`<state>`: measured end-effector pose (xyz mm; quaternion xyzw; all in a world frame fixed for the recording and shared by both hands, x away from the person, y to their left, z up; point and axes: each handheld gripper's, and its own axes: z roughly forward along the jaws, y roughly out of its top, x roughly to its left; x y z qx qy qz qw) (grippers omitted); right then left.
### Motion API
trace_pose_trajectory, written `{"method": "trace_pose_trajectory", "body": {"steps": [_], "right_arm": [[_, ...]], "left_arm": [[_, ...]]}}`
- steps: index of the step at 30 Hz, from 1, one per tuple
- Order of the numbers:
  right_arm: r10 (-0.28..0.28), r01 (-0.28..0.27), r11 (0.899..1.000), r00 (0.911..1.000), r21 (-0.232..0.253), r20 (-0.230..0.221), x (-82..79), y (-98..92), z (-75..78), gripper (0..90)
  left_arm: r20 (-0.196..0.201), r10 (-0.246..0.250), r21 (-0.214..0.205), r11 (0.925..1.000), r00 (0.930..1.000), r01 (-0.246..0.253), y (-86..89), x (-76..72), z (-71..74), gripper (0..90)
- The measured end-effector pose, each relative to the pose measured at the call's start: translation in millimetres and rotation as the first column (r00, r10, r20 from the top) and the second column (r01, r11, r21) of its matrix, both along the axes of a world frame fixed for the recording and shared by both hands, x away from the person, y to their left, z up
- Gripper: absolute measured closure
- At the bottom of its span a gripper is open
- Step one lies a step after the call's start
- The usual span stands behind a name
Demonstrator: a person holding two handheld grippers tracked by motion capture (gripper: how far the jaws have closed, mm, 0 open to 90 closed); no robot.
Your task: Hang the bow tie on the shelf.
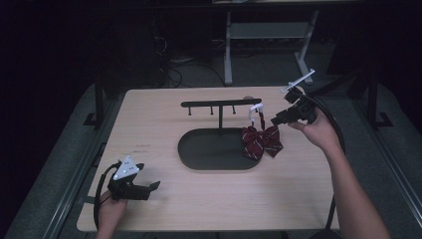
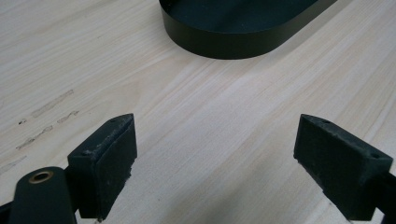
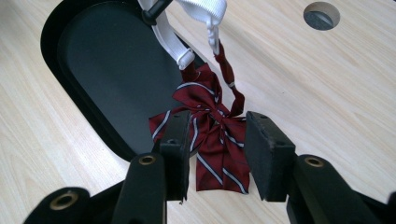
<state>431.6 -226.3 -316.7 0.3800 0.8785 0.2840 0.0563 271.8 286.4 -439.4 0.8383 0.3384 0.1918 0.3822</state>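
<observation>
Dim lab: bare workbench (image 1: 199,199), floor cables (image 1: 171,62)

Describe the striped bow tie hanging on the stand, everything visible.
The bow tie is dark red fabric with thin white-and-dark stripes, knotted at its middle with tails drooping. Its white strap loops over the black stand's crossbar, so it hangs above the tray's rim. The right tool brackets it, jaws apart, not pressing.

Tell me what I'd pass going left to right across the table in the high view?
Left gripper → black stand's oval base → red striped bow tie hanging from the stand → right gripper.
</observation>
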Motion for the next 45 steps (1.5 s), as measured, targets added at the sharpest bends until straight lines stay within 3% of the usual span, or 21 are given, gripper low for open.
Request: {"method": "trace_pose_trajectory", "body": {"steps": [28,45], "right_arm": [[-0.016,0.018,1.0,0.9987,0.026,-0.047,-11.7,-16.0,-22.4,54.3],[-0.006,0.007,1.0,0.9989,0.031,-0.046,-25.4,-19.3,-32.1,53.0]], "left_arm": [[0.0,0.002,-0.002,1.0,1.0,-0.002,-0.7,-0.2,-0.3,13.2],[-0.001,0.003,-0.003,1.0,1.0,-0.003,-0.8,-0.3,-0.3,13.2]]}}
